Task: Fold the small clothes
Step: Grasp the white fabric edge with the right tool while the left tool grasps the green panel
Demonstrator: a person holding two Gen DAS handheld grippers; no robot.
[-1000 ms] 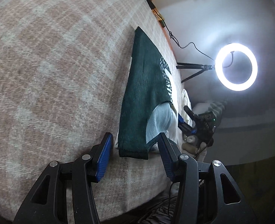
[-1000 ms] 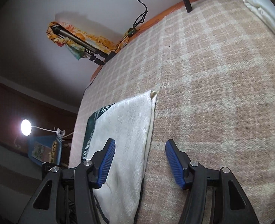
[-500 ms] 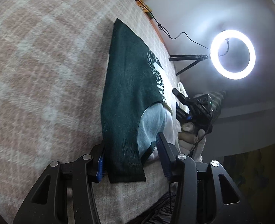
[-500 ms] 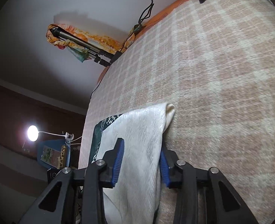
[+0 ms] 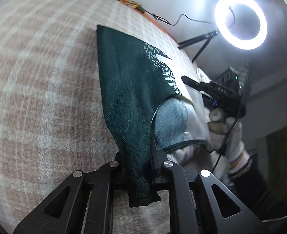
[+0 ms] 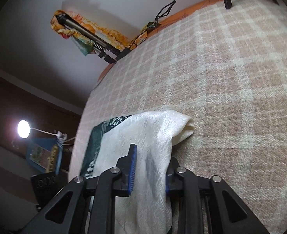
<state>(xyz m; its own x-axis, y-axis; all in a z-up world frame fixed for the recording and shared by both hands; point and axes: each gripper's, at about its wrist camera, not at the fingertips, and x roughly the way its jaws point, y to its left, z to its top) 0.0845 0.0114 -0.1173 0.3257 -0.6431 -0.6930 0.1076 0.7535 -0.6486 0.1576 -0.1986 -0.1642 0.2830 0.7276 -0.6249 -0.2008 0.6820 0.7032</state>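
Note:
A small top, dark green (image 5: 127, 74) on one side and white (image 6: 151, 132) on the other with a speckled pattern between, lies on a pink checked blanket (image 5: 46, 78). In the left wrist view my left gripper (image 5: 136, 154) has its jaws closing on the green shoulder strap, which hangs down between the pads and lifts off the blanket. In the right wrist view my right gripper (image 6: 151, 167) has its jaws closing on the white shoulder, and the cloth bunches between the blue pads (image 6: 132, 167). A gloved hand (image 5: 221, 122) holds that right gripper beside the neckline.
The checked blanket (image 6: 221, 78) stretches far ahead and to the right. A lit ring light (image 5: 241, 19) on a tripod stands beyond the bed's edge. A folded tripod (image 6: 89, 37) on patterned cloth, a cable and a small lamp (image 6: 23, 128) lie past the far edge.
Both grippers moved forward over the top's near corners and closed on the cloth. The left one rolled and lifted the green strap; the white corner has bunched up and risen.

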